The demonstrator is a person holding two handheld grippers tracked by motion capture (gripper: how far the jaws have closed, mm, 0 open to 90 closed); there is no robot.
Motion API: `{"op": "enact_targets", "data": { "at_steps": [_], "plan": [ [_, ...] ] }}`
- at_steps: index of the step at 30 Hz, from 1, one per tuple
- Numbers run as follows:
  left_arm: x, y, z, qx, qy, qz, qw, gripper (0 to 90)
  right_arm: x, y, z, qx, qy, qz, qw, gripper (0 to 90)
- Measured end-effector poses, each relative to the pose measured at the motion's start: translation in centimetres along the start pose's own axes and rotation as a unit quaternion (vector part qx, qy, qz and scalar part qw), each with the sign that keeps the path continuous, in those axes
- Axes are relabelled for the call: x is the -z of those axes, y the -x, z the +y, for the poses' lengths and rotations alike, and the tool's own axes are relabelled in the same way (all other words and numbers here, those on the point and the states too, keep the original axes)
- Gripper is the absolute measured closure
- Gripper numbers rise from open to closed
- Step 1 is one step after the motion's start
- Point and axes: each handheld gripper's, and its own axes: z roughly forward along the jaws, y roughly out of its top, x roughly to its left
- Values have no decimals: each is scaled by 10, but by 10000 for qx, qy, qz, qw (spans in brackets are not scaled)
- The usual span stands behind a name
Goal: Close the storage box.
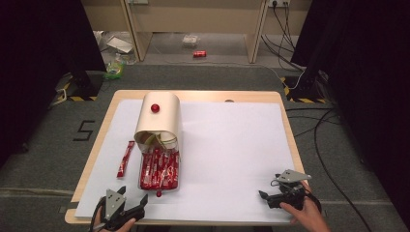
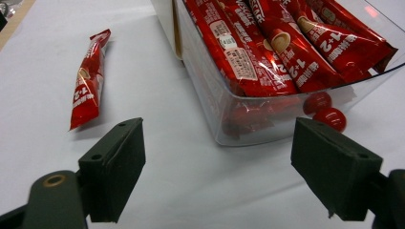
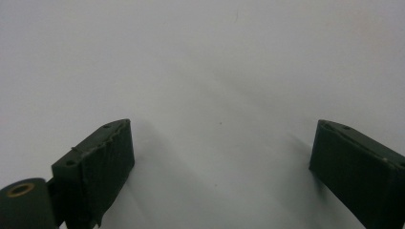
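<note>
Nearby, a loose packet [image 2: 89, 78] lies beside the tray [image 2: 210, 102].

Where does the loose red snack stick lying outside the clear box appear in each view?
High view: loose red snack stick lies left of the clear box on the white sheet.
Left gripper view: upper left, above the left jaw.
Right gripper view: not in it.
Shared landmark: the clear box.

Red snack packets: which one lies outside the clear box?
The single packet lying alone on the white paper, to the left of the clear box; all the others are stacked inside it.
</note>
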Motion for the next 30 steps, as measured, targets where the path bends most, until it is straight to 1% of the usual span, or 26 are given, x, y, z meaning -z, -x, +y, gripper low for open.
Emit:
{"op": "enact_targets", "data": {
  "at_steps": [6, 7, 8, 12, 13, 15, 17, 20, 23, 25, 28, 30],
  "plan": [
    [-5, 1, 4, -31, -13, 33, 10000, 194, 0, 0, 0, 2, 2, 3, 10000, 82],
    [-5, 1, 4, -31, -13, 33, 10000, 184, 0, 0, 0, 2, 2, 3, 10000, 82],
    [-7, 1, 4, -52, -62, 12, 10000, 178, 0, 0, 0, -6, -1, 0, 10000, 82],
    [-9, 2, 3, -52, -38, 13, 10000, 178, 0, 0, 0, -5, -1, 0, 10000, 82],
    [-9, 1, 4, -47, -46, 12, 10000, 163, 0, 0, 0, 1, 1, 2, 10000, 82],
    [-9, 1, 4, -21, -50, 23, 10000, 161, 0, 0, 0, -5, -2, -1, 10000, 82],
    [-9, 0, 5, -40, -55, 11, 10000, 157, 0, 0, 0, 1, 0, 1, 10000, 82],
    [-10, -1, 8, -9, -20, -6, 10000, 152, 0, 0, 0, -10, -3, 1, 10000, 82],
    [-11, -2, 11, -33, 20, 4, 10000, 152, 0, 0, 0, -13, -5, 1, 10000, 82],
    [-15, -3, 15, -6, 49, 0, 10000, 153, 0, 0, 0, -9, -2, 0, 10000, 82],
    [-17, -2, 18, -40, 63, -3, 10000, 158, 0, 0, 0, 0, -1, 1, 10000, 82],
    [-18, -2, 21, 6, 87, -25, 10000, 158, 0, 0, 0, 0, 0, 2, 10000, 82]
  ]
}}
